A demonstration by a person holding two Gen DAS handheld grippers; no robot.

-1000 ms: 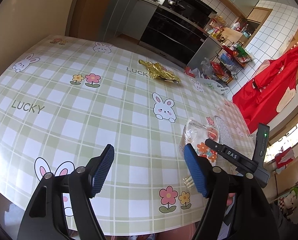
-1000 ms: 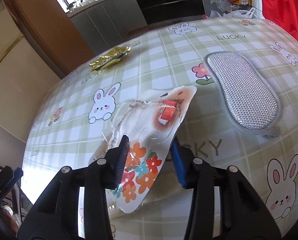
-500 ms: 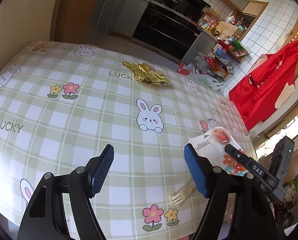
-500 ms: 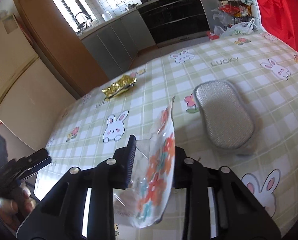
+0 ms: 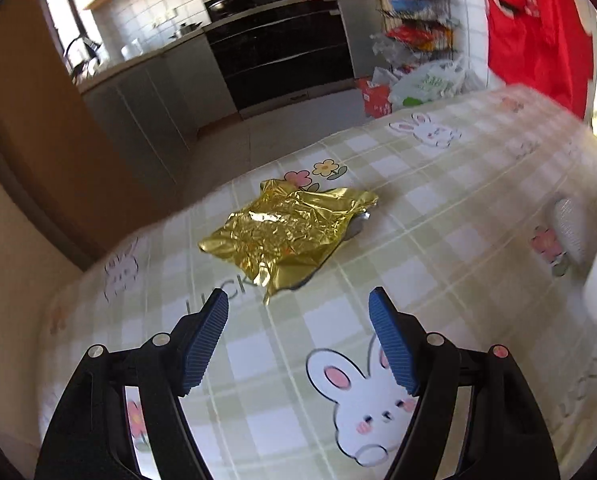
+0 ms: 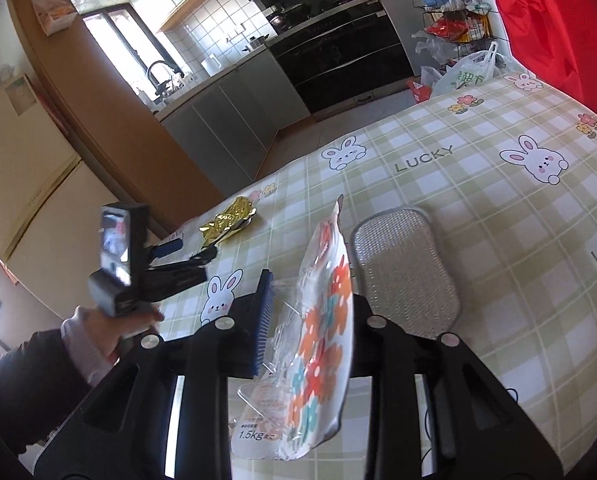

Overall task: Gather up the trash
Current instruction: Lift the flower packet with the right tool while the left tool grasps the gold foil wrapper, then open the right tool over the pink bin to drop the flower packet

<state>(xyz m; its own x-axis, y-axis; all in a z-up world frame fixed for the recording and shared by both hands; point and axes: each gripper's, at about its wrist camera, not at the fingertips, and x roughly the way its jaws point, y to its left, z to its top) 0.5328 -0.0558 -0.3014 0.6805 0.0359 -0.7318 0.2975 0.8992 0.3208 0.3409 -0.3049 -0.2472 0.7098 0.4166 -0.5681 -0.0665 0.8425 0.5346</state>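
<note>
Trash on the checked green tablecloth (image 5: 438, 216) comes in two pieces as we work the kitchen table: a crumpled gold foil wrapper (image 5: 286, 232) and a clear plastic bag (image 6: 322, 320) printed with orange and teal flowers. Largest of what lies on the cloth, a grey mesh scrubbing pad (image 6: 402, 272) rests flat just right of the bag in our right wrist view. We carry the bag upright, off the table, in our right gripper (image 6: 310, 312), whose jaws are pinched on its sides, one blue pad (image 6: 264, 320) showing at its left. The foil wrapper lies flat near the table's far left edge, beside a printed flower and over the word LUCKY. Our left gripper (image 5: 298, 340) stands wide open and empty, just short of the wrapper, which sits ahead of it and centred between its blue pads (image 5: 204, 340). From the right wrist view, our left hand (image 6: 110, 332) grips that tool by its handle.
</note>
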